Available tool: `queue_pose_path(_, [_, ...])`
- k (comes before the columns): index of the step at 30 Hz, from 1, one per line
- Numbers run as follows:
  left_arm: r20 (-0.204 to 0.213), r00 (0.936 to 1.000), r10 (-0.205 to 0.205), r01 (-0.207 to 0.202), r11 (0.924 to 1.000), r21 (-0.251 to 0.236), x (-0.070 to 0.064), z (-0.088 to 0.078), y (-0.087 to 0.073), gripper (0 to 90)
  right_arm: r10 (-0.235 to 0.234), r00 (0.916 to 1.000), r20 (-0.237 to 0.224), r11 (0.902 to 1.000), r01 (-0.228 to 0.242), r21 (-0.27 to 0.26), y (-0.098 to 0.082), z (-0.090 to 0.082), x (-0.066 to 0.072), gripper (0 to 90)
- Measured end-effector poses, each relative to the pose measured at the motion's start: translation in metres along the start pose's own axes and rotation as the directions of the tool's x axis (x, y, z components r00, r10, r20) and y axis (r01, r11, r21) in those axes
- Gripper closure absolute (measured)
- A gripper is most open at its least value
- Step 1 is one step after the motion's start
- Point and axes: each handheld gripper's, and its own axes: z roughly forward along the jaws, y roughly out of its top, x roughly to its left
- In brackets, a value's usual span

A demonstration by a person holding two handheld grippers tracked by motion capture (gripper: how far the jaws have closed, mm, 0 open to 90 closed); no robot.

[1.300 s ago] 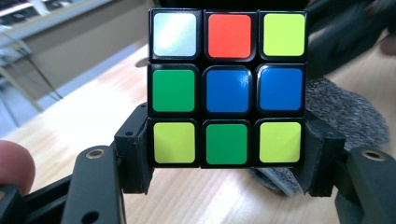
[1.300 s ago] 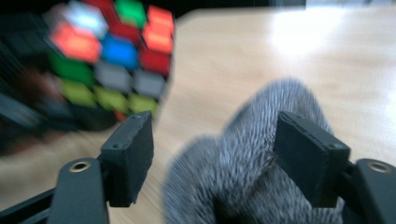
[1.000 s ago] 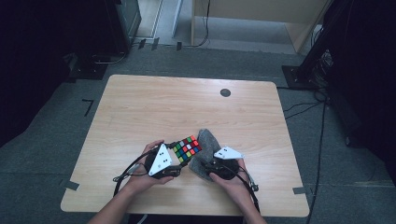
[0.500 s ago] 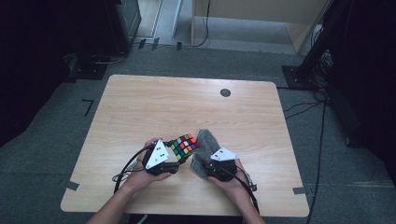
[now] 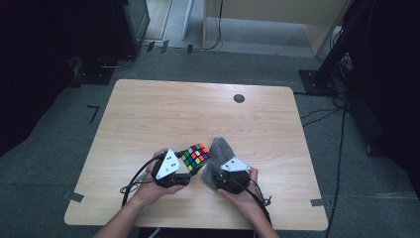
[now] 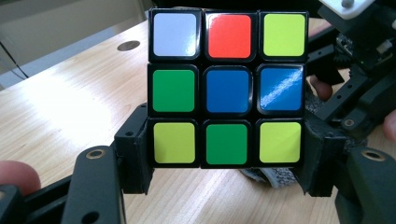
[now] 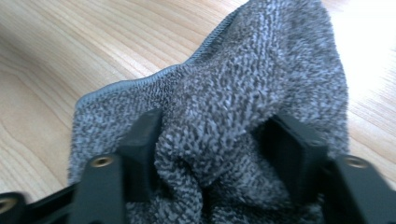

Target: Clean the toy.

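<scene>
A scrambled colour cube (image 5: 195, 156) is held just above the table, with my left gripper (image 5: 189, 167) shut on its lower layer. In the left gripper view the cube (image 6: 227, 93) sits between the two pads of that gripper (image 6: 227, 156), a blue centre facing the camera. A grey knitted cloth (image 5: 220, 148) is bunched up right of the cube. My right gripper (image 5: 216, 171) has it between its jaws. These jaws have just been opening, and in the right gripper view the cloth (image 7: 261, 70) lies loosely between them (image 7: 210, 144).
The light wooden table (image 5: 198, 109) has a small black round cap (image 5: 239, 98) near its far edge. Both hands work close to the near edge. Dark floor, cables and furniture legs surround the table. The right gripper's body (image 6: 355, 70) stands close behind the cube.
Both hands stay in nearly the same spot and the cube remains in the left gripper. The cloth bunch at the right gripper has shifted only slightly.
</scene>
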Motion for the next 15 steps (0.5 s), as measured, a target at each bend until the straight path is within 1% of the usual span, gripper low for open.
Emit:
queue_pose_path(1, [0.0, 1.0, 0.002, -0.002, 1.0, 0.001, -0.0004, 0.0008, -0.0002, 34.3, -0.008, 1.0, -0.001, 1.0, 0.008, 0.002, -0.0002, 0.0, 0.0005, 33.5])
queue_pose_path(3, [-0.002, 0.9998, 0.017, -0.017, 0.9998, 0.004, -0.0016, 0.0017, -0.0005, 34.3, -0.035, 0.9993, 0.015, 0.9994, 0.036, -0.004, -0.0006, -0.0005, 0.0026, 31.5])
queue_pose_path(5, [-0.006, 0.9997, 0.023, -0.023, 0.9997, 0.004, -0.0023, 0.0023, -0.0004, 34.3, -0.042, 0.999, 0.016, 0.9991, 0.042, -0.011, -0.0013, -0.001, 0.0035, 32.8])
queue_pose_path(6, [-0.006, 0.9997, 0.023, -0.023, 0.9997, 0.004, -0.0021, 0.0023, -0.0003, 34.3, -0.04, 0.9991, 0.014, 0.9991, 0.04, -0.01, -0.0018, -0.0012, 0.0031, 35.0])
queue_pose_path(8, [-0.007, 0.9998, 0.019, -0.019, 0.9998, 0.002, -0.001, 0.0022, -0.0006, 34.3, -0.023, 0.9997, 0.005, 0.9997, 0.023, -0.006, -0.0017, -0.0008, 0.0025, 40.3])
queue_pose_path(10, [-0.011, 0.9998, 0.019, -0.019, 0.9998, -0.001, 0.0001, 0.0017, -0.0015, 34.3, -0.021, 0.9998, -0.001, 0.9997, 0.021, -0.008, -0.0019, -0.0008, 0.0019, 46.9])
queue_pose_path(12, [-0.007, 0.9999, 0.014, -0.014, 0.9999, -0.002, 0.0011, 0.0014, -0.0022, 34.3, -0.019, 0.9998, 0.007, 0.9997, 0.019, -0.017, -0.0024, -0.0007, 0.0019, 56.0])
queue_pose_path(13, [-0.009, 0.9998, 0.016, -0.016, 0.9999, -0.002, 0.0008, 0.0012, -0.0027, 34.3, -0.023, 0.9997, 0.009, 0.9995, 0.023, -0.022, -0.0028, -0.0008, 0.0019, 62.0])
queue_pose_path(14, [-0.018, 0.9997, 0.019, -0.019, 0.9998, -0.001, -0.0002, 0.0008, -0.0031, 34.3, -0.034, 0.9992, 0.022, 0.999, 0.035, -0.027, -0.0035, -0.0012, 0.0024, 67.5])
queue_pose_path(15, [-0.019, 0.9997, 0.018, -0.018, 0.9998, -0.002, -0.0011, -0.0001, -0.0039, 34.3, -0.046, 0.9982, 0.037, 0.9983, 0.048, -0.034, -0.0047, -0.0014, 0.003, 71.0])
